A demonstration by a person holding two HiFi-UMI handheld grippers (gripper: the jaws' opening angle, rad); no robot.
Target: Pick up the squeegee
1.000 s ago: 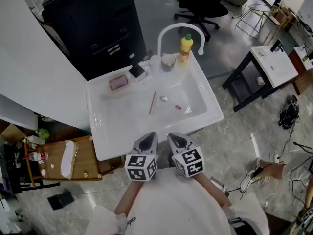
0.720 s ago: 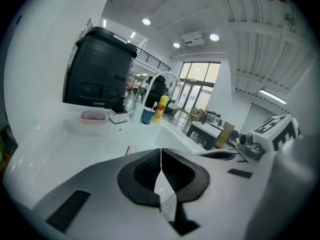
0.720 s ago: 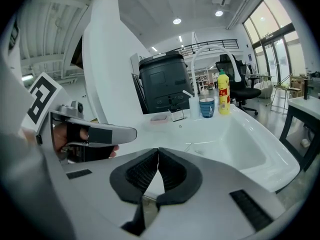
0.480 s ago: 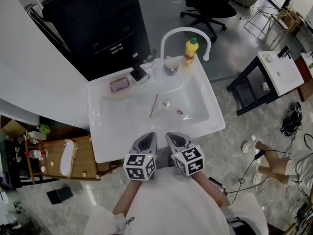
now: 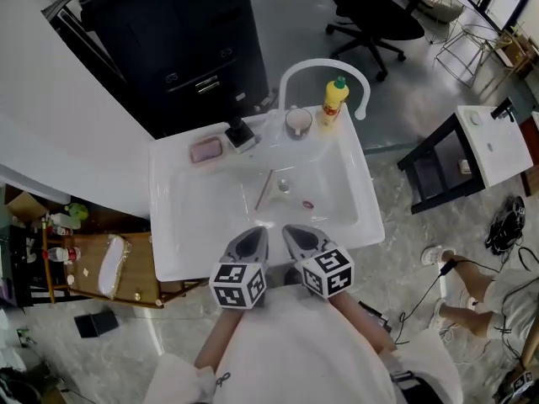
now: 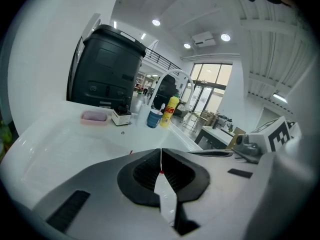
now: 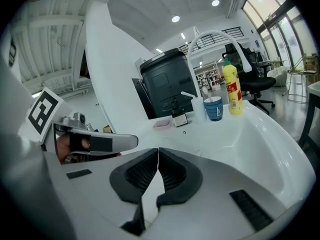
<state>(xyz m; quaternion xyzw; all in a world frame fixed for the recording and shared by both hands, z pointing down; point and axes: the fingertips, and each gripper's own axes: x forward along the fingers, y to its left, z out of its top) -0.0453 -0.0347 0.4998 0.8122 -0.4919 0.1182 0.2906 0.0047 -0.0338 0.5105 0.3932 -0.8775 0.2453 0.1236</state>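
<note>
- The squeegee (image 5: 240, 133) stands on the back rim of the white sink (image 5: 168, 225), between a pink soap dish (image 5: 205, 151) and a cup (image 5: 298, 123).
- It has a black upper part over a broader white lower part. From above it looks short and blocky, turned slightly askew to the rim. Its blade edge is too small to make out.
- In both gripper views it shows as a white block with a dark top, just right of the soap dish.
- The left hand-held gripper (image 5: 257, 235) has its jaws pressed together with nothing between them. It sits over the near rim of the sink, well apart from the squeegee.
- The right hand-held gripper (image 5: 290, 232) is likewise fully closed and empty, just beside the left one, and both point toward the basin.
- A yellow bottle (image 5: 335, 101) stands right of the cup, under the arched white faucet (image 5: 324, 64).
- A thin stick (image 5: 264, 189) lies in the basin.
</note>
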